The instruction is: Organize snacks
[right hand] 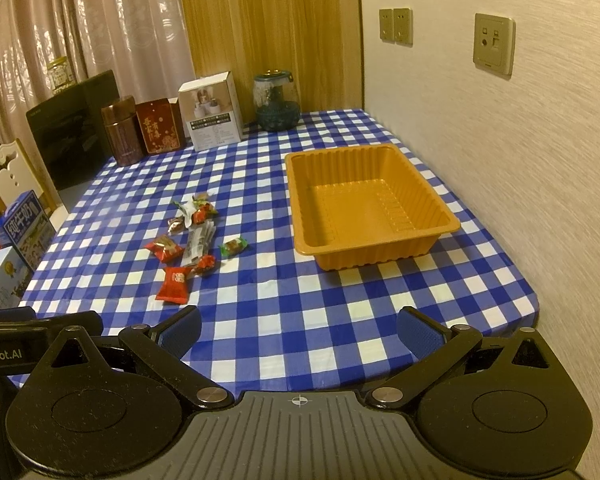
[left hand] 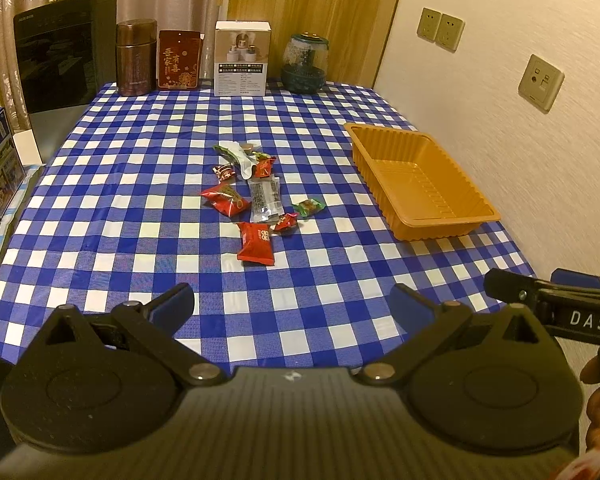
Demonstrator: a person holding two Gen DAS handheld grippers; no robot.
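Observation:
Several wrapped snacks lie in a loose heap (left hand: 256,192) (right hand: 194,244) mid-table on the blue checked cloth: a big red packet (left hand: 255,243) (right hand: 173,285) nearest, a clear sachet (left hand: 265,197), a green-wrapped sweet (left hand: 309,207) (right hand: 233,246) off to the right. An orange plastic tray (left hand: 452,224) (right hand: 380,254) stands to their right by the wall, nothing in it. My left gripper (left hand: 292,304) hovers open over the near cloth, well short of the snacks. My right gripper (right hand: 298,334) is open too, near the front edge, and shows in the left wrist view (left hand: 500,282).
Along the back stand a brown canister (left hand: 136,58), a red box (left hand: 179,60), a white carton (left hand: 241,58) and a glass jar (left hand: 305,63). A black panel (left hand: 60,52) and milk cartons (right hand: 24,228) sit at the left edge. The wall runs along the right.

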